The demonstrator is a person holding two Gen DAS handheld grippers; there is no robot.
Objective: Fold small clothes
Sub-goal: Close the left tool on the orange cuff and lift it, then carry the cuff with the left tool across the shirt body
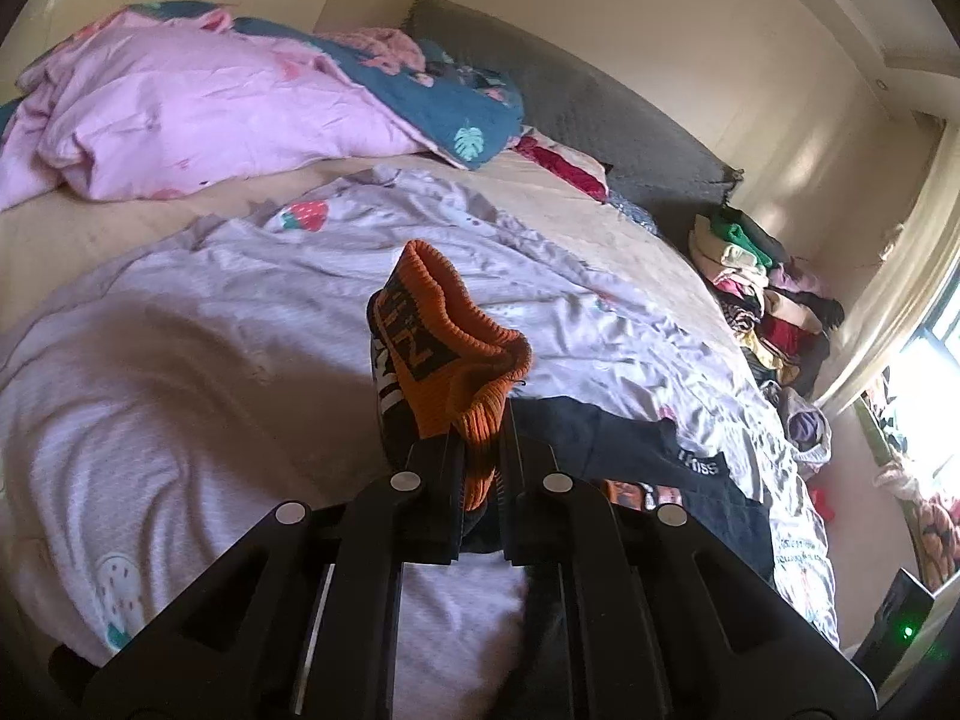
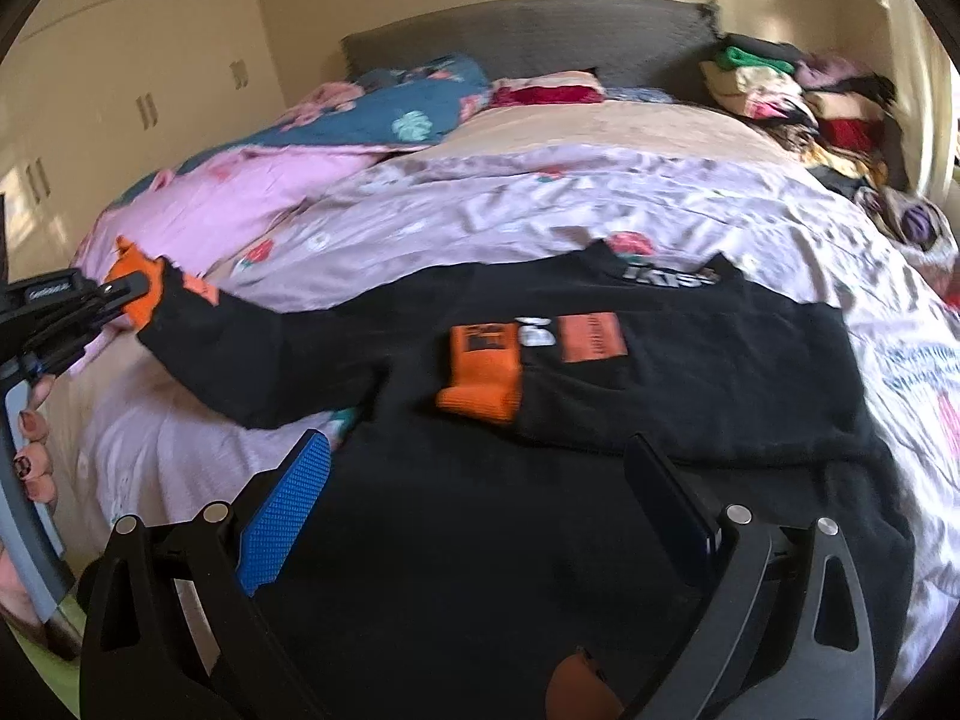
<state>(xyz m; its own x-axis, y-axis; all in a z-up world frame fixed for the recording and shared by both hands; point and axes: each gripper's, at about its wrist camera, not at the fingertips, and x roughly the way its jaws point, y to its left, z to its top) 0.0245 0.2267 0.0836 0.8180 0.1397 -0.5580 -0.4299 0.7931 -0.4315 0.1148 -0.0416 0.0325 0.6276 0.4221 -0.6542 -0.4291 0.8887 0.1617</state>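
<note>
A black sweater [image 2: 600,408] with orange cuffs lies spread on the lilac sheet of the bed. One sleeve is folded across its chest, its orange cuff [image 2: 483,384] lying by the printed patches. My left gripper [image 1: 480,444] is shut on the other sleeve's orange cuff [image 1: 444,354] and holds it up above the sheet; it also shows in the right wrist view [image 2: 129,291] at the far left, with the sleeve stretched out. My right gripper [image 2: 480,468] is open and empty, just above the sweater's lower part.
A pink and blue duvet [image 1: 180,108] is bunched at the head of the bed. A pile of clothes [image 1: 756,276] sits at the far right corner by the grey headboard [image 2: 540,30]. Cupboards [image 2: 120,90] stand to the left, a window [image 1: 936,360] to the right.
</note>
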